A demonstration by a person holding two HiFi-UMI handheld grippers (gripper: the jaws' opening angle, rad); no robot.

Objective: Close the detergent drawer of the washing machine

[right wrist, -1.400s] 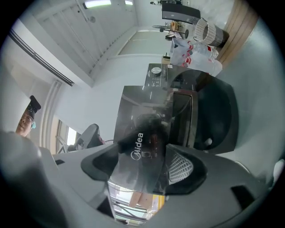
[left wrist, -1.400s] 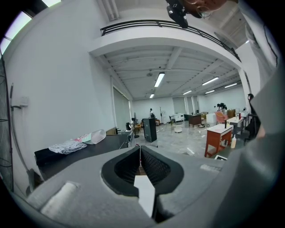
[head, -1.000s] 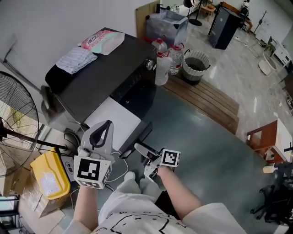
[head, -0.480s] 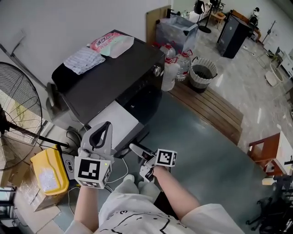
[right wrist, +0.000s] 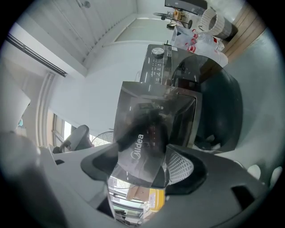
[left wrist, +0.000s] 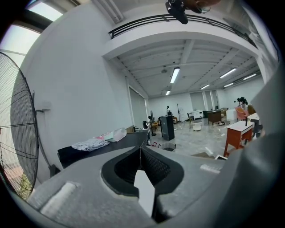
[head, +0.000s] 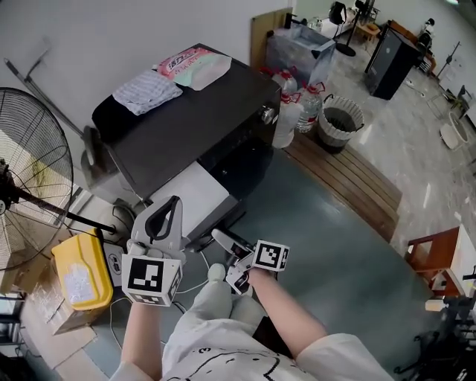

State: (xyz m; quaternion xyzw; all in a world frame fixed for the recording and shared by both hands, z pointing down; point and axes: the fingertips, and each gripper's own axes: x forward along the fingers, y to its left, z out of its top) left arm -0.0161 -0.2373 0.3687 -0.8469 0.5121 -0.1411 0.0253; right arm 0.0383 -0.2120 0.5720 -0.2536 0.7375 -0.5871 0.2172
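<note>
Workshop, lower centre: the drawer (right wrist: 143,136) is clamped by the right gripper (head: 221,239); the left gripper (head: 171,205) is held shut, empty. Jamming could be caused by a skewed push.

Head view: bright, even indoor light, sharp throughout; pale streaky sheen on the tiled floor (head: 416,141), shadows soft, dark top of the washing machine (head: 186,119) evenly lit.

Left gripper view: heavy fisheye, black vignetted corners, walls bowed. Light comes from ceiling strip lights (left wrist: 174,75) and a blown-out window (left wrist: 40,11) upper left. The left hand-held gripper (left wrist: 140,153) is close up, soft and out of focus.

Right gripper view: same fisheye (whole scene tilted too). The glossy detergent drawer (right wrist: 149,129) carries smeared reflections and glare; the right hand-held gripper (right wrist: 144,168) is blurred in the foreground.
</note>
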